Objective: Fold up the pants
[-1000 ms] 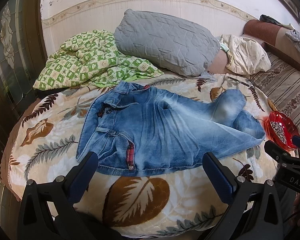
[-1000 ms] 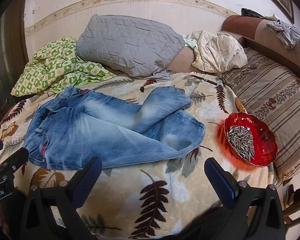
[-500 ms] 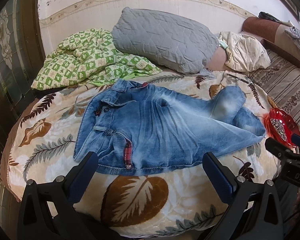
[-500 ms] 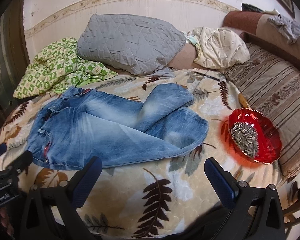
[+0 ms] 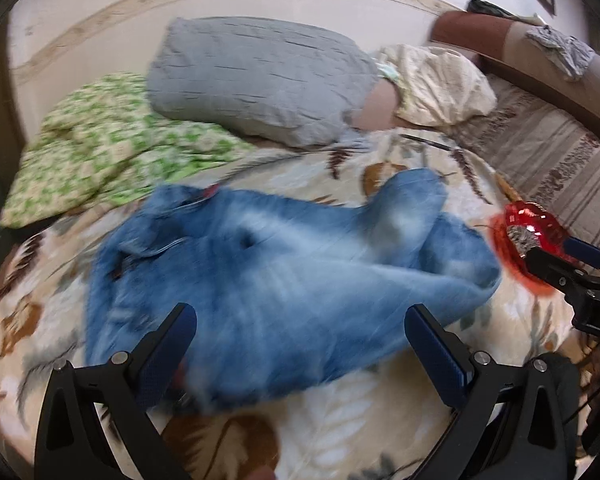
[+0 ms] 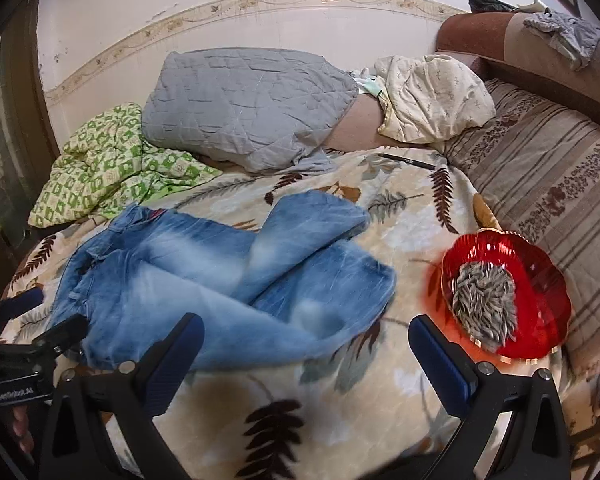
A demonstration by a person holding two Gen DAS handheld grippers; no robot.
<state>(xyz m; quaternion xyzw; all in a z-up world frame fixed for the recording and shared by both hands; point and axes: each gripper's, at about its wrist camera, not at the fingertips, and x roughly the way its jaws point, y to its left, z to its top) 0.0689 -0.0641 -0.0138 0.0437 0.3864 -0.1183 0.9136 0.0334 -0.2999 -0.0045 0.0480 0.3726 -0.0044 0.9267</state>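
Note:
Blue jeans (image 5: 284, 276) lie rumpled on the leaf-print blanket (image 5: 340, 436), waistband to the left and legs bent back at the right. In the right wrist view the jeans (image 6: 220, 280) fill the left middle. My left gripper (image 5: 300, 344) is open and empty, low over the near edge of the jeans by the waistband. My right gripper (image 6: 306, 348) is open and empty, just in front of the leg ends. The right gripper shows at the right edge of the left wrist view (image 5: 568, 268).
A red glass bowl of sunflower seeds (image 6: 504, 300) sits on the blanket right of the legs. A grey pillow (image 6: 248, 104), a green patterned quilt (image 6: 108, 164), a cream pillow (image 6: 432, 96) and a pen (image 6: 408, 160) lie behind. A striped cushion (image 6: 548, 184) borders the right.
Both grippers have moved forward toward the jeans, the left one quickly, blurring its view. The jeans lie as before. Both stay open.

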